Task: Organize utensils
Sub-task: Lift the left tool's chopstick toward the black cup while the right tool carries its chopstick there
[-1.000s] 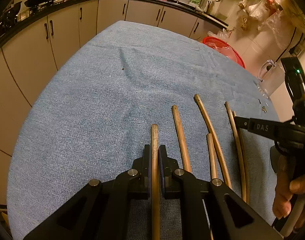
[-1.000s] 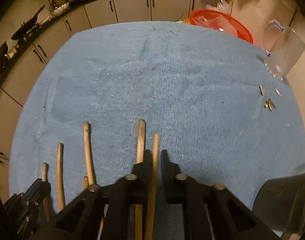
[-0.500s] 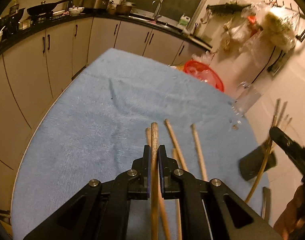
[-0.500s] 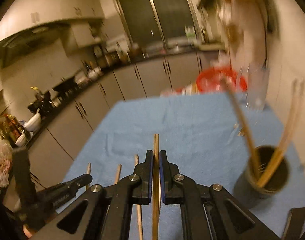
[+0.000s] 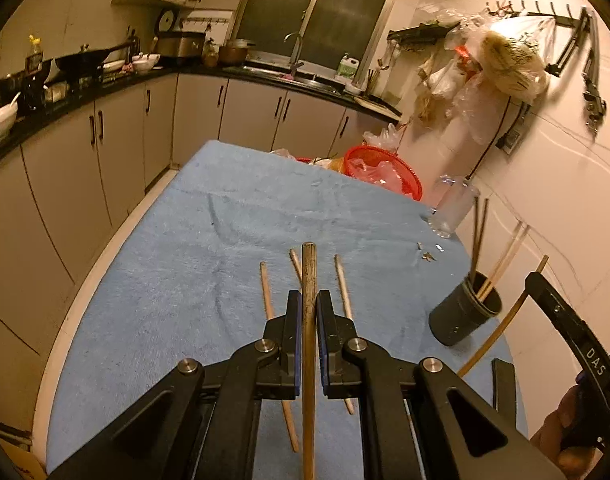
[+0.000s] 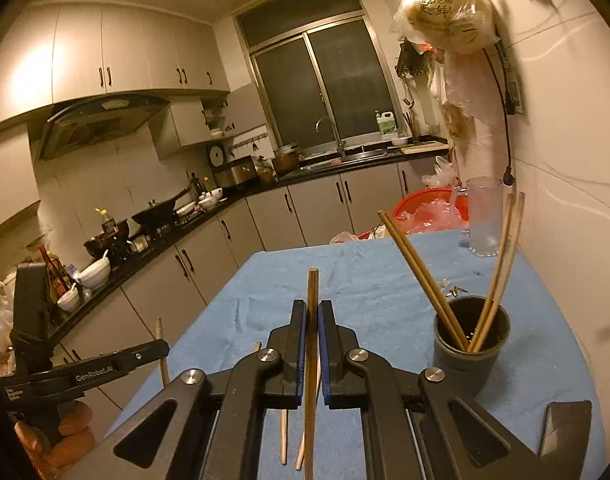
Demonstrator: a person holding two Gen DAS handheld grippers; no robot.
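My left claw (image 5: pixel 309 316) grips one chopstick (image 5: pixel 308 280); my right claw (image 6: pixel 313 326) pinches another chopstick (image 6: pixel 313 300), both raised above the table (image 5: pixel 165 272), whose right edge carries the dark cup (image 6: pixel 471 338).

Left gripper (image 5: pixel 309 320): matte black linkage arms, silver round screws, blue-edged pads on jaws. Right gripper (image 6: pixel 313 328): same build, black arms, silver screws, blue pads. White "GenRobot.AI" and "DAS" lettering on housings. Bare skin on hands.

Both tongs (image 5: pixel 309 312) (image 6: pixel 312 322) clamped — raised.
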